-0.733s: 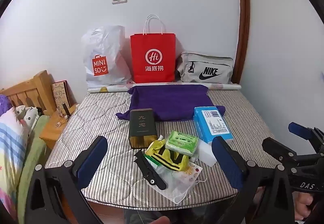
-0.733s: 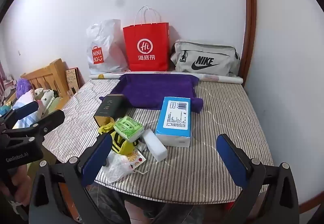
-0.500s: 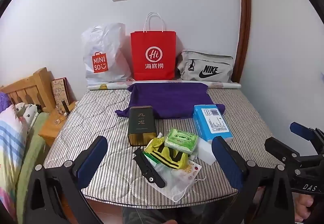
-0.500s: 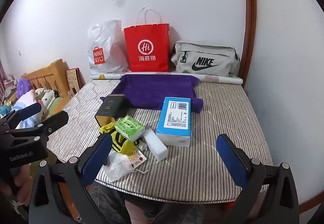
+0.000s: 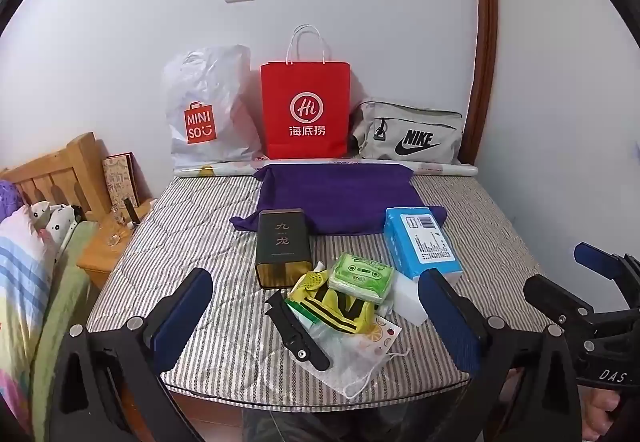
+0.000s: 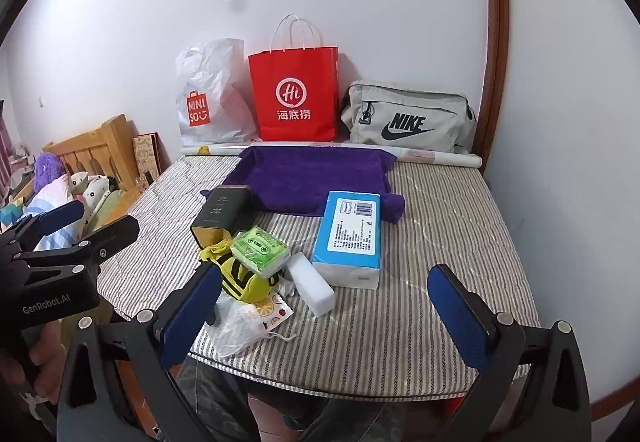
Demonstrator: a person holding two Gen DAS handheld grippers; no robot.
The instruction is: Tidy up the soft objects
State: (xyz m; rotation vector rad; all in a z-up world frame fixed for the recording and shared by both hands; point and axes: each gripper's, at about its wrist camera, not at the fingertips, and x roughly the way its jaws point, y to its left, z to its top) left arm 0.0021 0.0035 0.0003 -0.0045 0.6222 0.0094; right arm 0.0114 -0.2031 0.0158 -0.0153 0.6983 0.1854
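Observation:
A small pile lies near the front edge of the striped mattress (image 5: 192, 242): a green tissue pack (image 5: 361, 276) (image 6: 260, 250), yellow-and-black socks (image 5: 336, 306) (image 6: 242, 280), a white sponge block (image 5: 408, 302) (image 6: 312, 288), a face mask in a clear wrapper (image 5: 360, 358) (image 6: 244, 326) and a black strap (image 5: 296, 334). A blue tissue pack (image 5: 420, 246) (image 6: 350, 238) and a dark tin box (image 5: 283, 246) (image 6: 224, 212) flank it. A purple towel (image 5: 340, 198) (image 6: 316, 178) is spread behind. My left gripper (image 5: 316, 318) and right gripper (image 6: 326, 316) both hover open in front of the mattress, holding nothing.
A white Miniso bag (image 5: 208, 110), a red paper bag (image 5: 306, 110) and a grey Nike pouch (image 5: 408, 138) lean on the back wall behind a paper roll (image 5: 448, 170). A wooden headboard (image 5: 52, 178), nightstand (image 5: 108, 258) and bedding (image 5: 20, 282) lie left.
Both views have crept slightly closer to the mattress and tilted a little; the objects lie as before and both grippers stay wide.

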